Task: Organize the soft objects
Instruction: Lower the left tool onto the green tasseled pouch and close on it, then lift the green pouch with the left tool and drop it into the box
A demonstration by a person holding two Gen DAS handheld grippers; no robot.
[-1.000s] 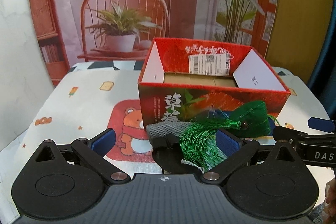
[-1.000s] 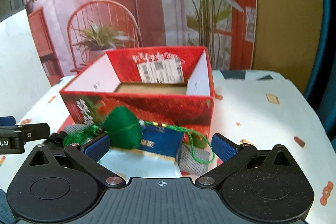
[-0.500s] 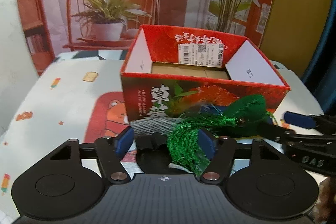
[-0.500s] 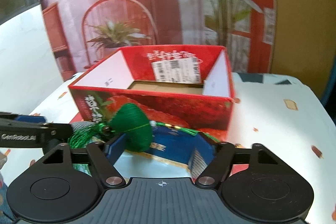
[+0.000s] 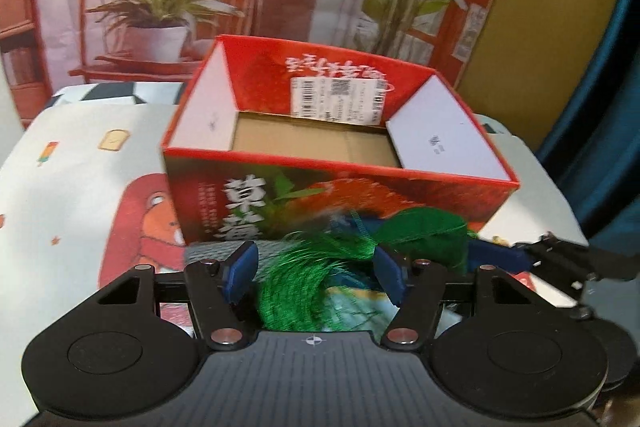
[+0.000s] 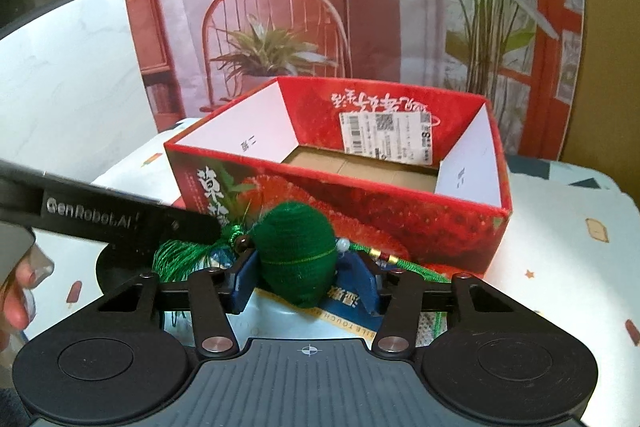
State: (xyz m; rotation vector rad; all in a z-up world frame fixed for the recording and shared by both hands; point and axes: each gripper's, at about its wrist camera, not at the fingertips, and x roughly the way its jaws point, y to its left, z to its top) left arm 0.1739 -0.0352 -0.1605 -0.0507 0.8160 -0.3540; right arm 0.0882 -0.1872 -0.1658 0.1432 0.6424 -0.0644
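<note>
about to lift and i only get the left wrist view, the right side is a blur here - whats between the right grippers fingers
observer: the round green pouch sits between the fingers of the right gripper, on top of a blue packet.
operator: is it pinched
observer: the pad on the tassel side looks to touch the pouch; on the other side i cannot tell.
operator: where does the cord go
observer: the cord, with gold beads on it, trails off past the other finger, in front of the red box.
</note>
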